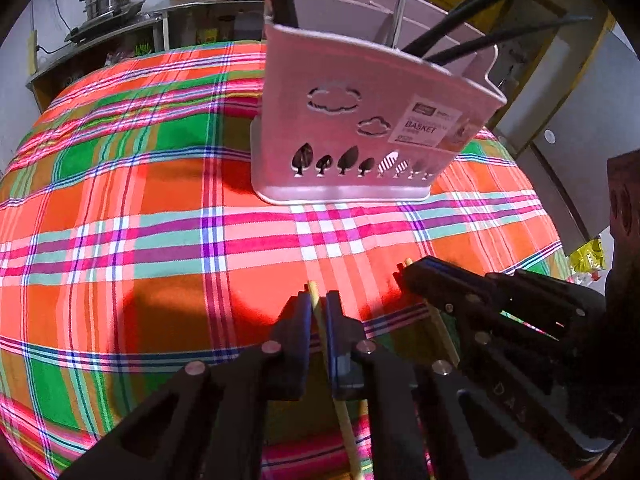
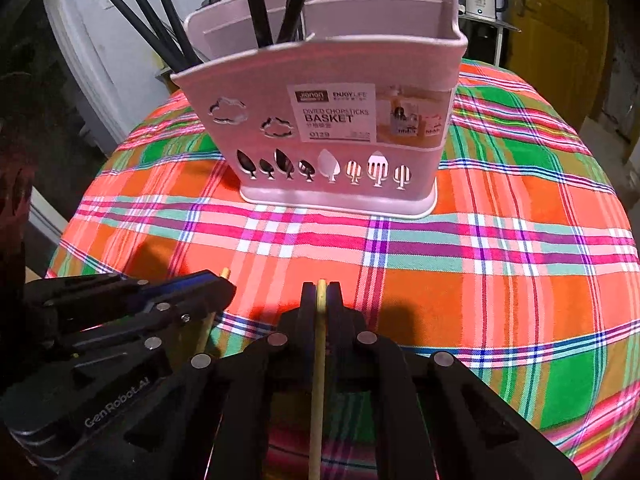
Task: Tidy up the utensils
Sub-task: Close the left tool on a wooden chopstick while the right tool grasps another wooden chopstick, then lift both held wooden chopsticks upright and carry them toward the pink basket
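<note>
nearest, the left gripper [image 1: 319,308] is clamped on a wooden chopstick [image 1: 344,420], and the right gripper [image 2: 321,300] pinches a second wooden chopstick [image 2: 318,380]. each stick runs lengthwise along its fingers, tip pointing forward. both hover side by side over the plaid tablecloth [image 2: 480,280]. straight ahead stands the pink chopstick basket [image 2: 320,128], black chopsticks [image 2: 256,4] already in its left section; neither hand looks clearly nearer.

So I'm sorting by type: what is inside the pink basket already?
Dark chopsticks stand in one end of the pink basket, leaning out over its rim. A metal handle rises from the middle. Its walls hide the lower parts and anything short.
</note>
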{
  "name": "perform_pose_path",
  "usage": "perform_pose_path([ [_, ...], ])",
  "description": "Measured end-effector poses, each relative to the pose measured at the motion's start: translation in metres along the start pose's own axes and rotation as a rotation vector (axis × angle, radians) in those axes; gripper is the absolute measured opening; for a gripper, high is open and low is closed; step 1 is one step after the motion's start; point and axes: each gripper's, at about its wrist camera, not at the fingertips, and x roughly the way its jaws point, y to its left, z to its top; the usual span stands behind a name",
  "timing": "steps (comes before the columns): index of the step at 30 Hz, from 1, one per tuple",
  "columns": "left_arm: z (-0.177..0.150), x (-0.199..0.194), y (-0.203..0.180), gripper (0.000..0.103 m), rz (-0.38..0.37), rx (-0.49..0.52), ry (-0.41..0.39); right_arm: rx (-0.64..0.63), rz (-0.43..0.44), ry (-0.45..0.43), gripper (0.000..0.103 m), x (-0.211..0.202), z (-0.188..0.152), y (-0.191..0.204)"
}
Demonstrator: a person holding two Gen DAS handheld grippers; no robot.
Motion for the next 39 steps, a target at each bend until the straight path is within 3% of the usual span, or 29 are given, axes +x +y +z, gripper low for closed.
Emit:
perform_pose_path([
  [7, 0.012, -0.031, -0.005, 0.007, -0.020, 0.016, -0.063, -0.001, 0.011, -0.048, 0.005, -0.021, 0.007, 0.000],
  [21, 0.035, -0.114, -0.018, 0.005, -0.049, 0.080, -0.234, -0.008, 0.028, -0.238, 0.005, -0.106, 0.029, 0.006],
  [24, 0.031, -0.108, -0.016, 0.005, -0.069, 0.079, -0.208, -0.005, 0.026, -0.251, 0.005, -0.115, 0.028, 0.006],
  [31, 0.015, -0.050, -0.006, 0.007, -0.059, 0.025, -0.065, 0.029, 0.029, -0.209, 0.005, -0.106, 0.021, -0.004],
  [39, 0.011, -0.008, -0.005, 0.016, -0.029, 0.019, -0.003, 0.051, 0.038, -0.178, 0.005, -0.090, 0.014, -0.018],
])
